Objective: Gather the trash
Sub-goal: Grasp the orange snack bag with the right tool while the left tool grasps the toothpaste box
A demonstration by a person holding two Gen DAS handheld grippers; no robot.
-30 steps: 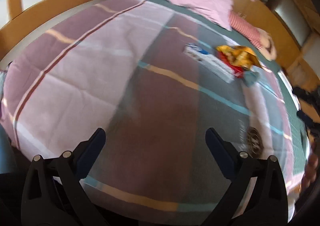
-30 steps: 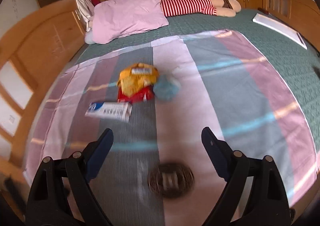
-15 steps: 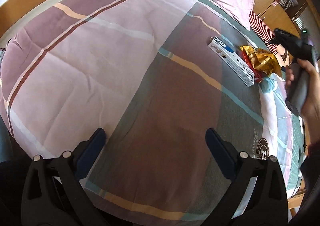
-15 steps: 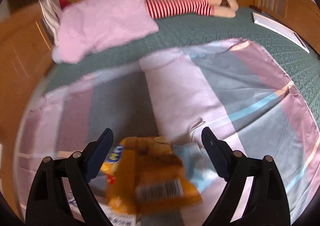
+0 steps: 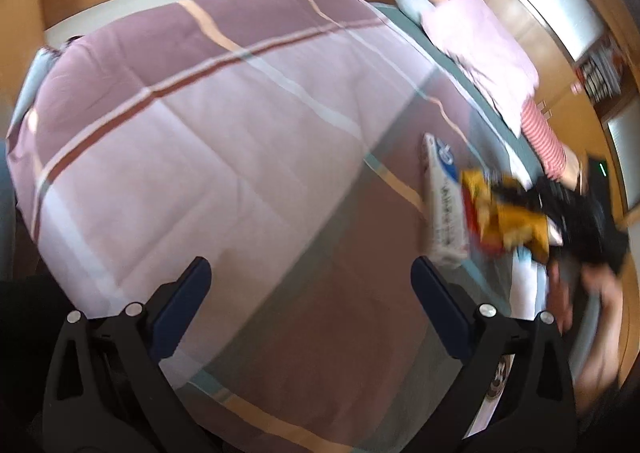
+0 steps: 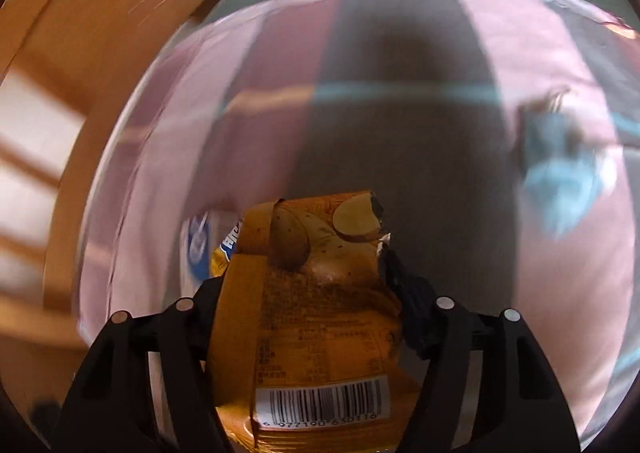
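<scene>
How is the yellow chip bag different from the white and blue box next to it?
The yellow chip bag is crinkly and soft; the white and blue box is long, flat and stiff. The bag sits between the fingers of the right tongs, which have just been closing on it; nothing holds the box. The bag shows potato pictures and a barcode; the box shows blue print. Both are on the striped bedspread.

trash lying on a striped bedspread

a crumpled orange chip bag is showing its barcode and potato print, sitting between two black fingers. under it, partly covered, a long white-and-blue box is lying flat on the dark stripe. a crumpled light-blue scrap, blurred, is lying apart on the pink stripe. a red wrapper is peeking out below the bag.
</scene>
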